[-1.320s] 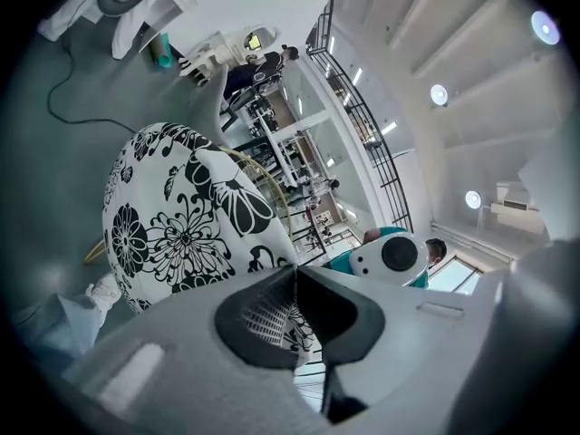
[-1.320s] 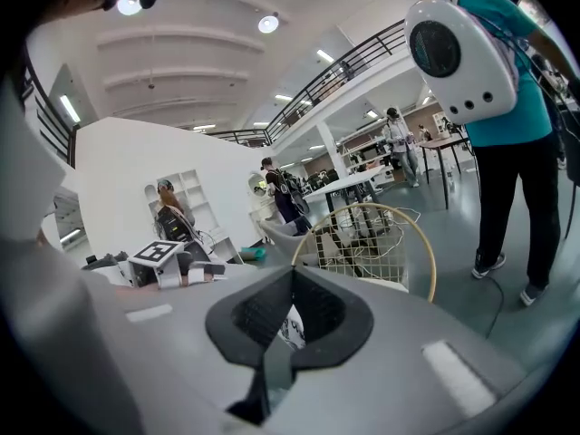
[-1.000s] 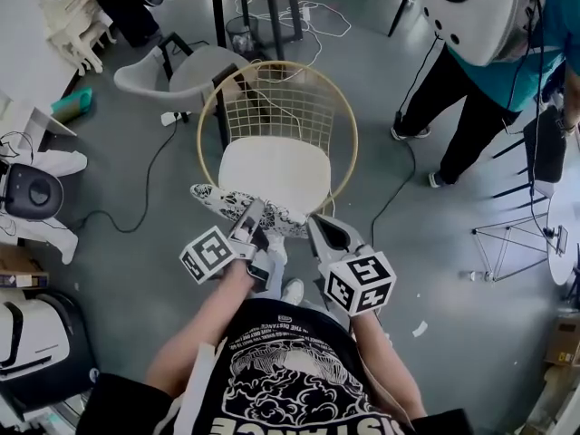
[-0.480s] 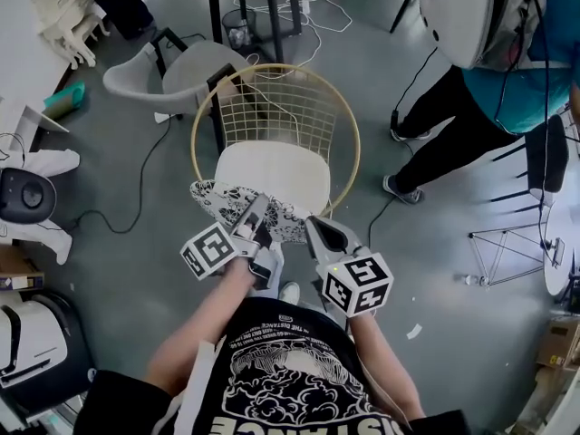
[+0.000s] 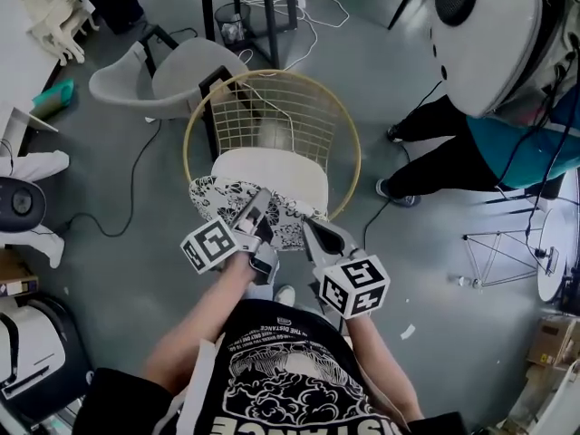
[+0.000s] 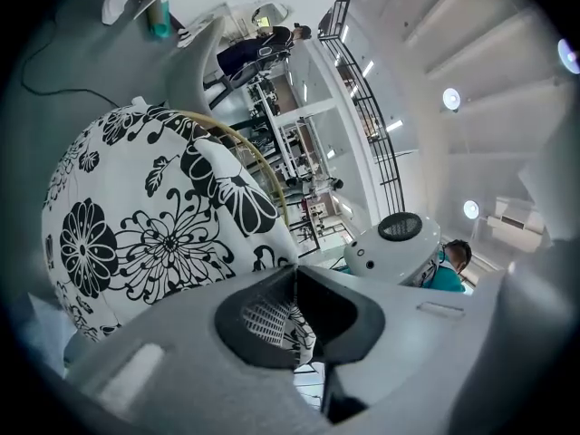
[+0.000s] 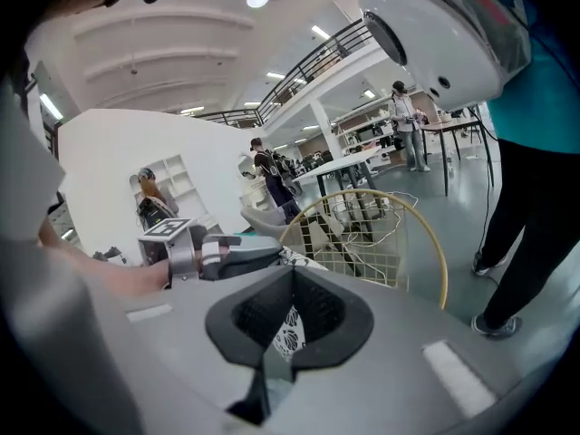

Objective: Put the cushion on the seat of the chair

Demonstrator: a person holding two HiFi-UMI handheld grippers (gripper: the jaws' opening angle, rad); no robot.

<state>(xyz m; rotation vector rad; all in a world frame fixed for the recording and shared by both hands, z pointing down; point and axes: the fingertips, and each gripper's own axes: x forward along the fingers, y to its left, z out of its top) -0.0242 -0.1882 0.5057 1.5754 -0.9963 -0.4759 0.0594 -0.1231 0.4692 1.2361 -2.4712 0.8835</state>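
In the middle of the head view, the flowered cushion point(image 5: 217, 198) overlaps the front edge of the chair's point(image 5: 272, 166) white seat; whether it rests there I cannot tell. The left gripper point(image 5: 260, 205) pinches the cushion's near edge, jaws pressed on the fabric. The right gripper point(image 5: 313, 232), just beside it, nips a fold likewise. A person point(image 5: 444, 143) stands at upper right.

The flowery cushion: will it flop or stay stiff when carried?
Probably soft and a bit floppy: the cushion bulges roundly, and its edge pinches thin in the left gripper and right gripper. Likely light, since two edge pinches carry it. Unlikely to roll; it looks flattish.
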